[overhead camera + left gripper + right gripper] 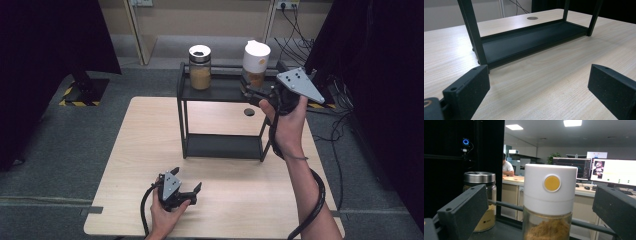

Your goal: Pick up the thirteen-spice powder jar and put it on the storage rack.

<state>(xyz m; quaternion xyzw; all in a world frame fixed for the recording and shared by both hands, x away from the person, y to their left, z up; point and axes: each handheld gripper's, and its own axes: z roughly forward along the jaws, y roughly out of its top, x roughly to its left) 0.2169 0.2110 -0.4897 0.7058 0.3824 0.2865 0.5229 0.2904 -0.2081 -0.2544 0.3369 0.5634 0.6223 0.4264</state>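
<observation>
From the high view we see the right gripper (255,92) raised to the top shelf of a black two-tier rack (222,145), its tips just beside the white-capped jar (256,62) that stands at the shelf's right end. A second jar with a metal lid (200,66) stands well apart on the same shelf, toward the left. The right gripper view tells us what the overhead angle cannot — the white-capped jar (549,202) sits between the two black jaws with clear gaps on both sides, so the right gripper (541,207) is released and grips nothing. That view also shows a round yellow spot on the white cap, brownish powder in the glass below, and the metal-lidded jar (480,200) behind the left-hand jaw.

The left gripper (192,191) rests low over the tabletop (135,150) near its front edge, held in the left hand (165,215). The left gripper view shows its jaws spread wide with bare wood between them — released as well — and looks along the rack's bottom shelf (531,41) and past it to a round hole (532,18) in the tabletop.
</observation>
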